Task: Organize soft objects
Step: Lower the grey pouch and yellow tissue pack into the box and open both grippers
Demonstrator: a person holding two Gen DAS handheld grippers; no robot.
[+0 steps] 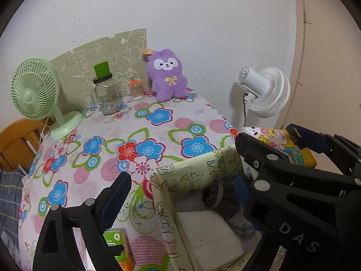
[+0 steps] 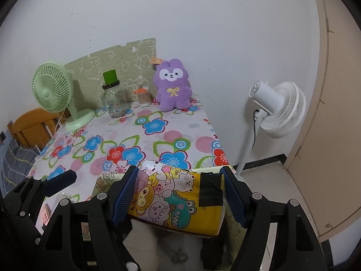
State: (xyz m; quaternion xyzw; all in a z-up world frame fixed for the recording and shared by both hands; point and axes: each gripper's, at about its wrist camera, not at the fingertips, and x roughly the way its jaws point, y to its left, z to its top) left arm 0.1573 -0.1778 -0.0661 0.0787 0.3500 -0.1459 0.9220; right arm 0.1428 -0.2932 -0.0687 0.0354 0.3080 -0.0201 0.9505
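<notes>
Here, right fingers (image 2: 234, 194) clamping tissue pack (image 2: 173, 201), left fingers (image 1: 117, 194) wide

White wall (image 2: 203, 22), beige door (image 2: 334, 113), flowered tablecloth (image 2: 158, 135), white standing fan (image 2: 279, 110), tiled floor (image 2: 282, 185).

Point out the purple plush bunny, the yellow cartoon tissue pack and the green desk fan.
purple plush bunny (image 1: 168, 76), left wrist view, on its chest by the yellow bow.
yellow cartoon tissue pack (image 2: 171, 198), right wrist view, on its printed front face.
green desk fan (image 1: 31, 91), left wrist view, on the grille's centre hub.
</notes>
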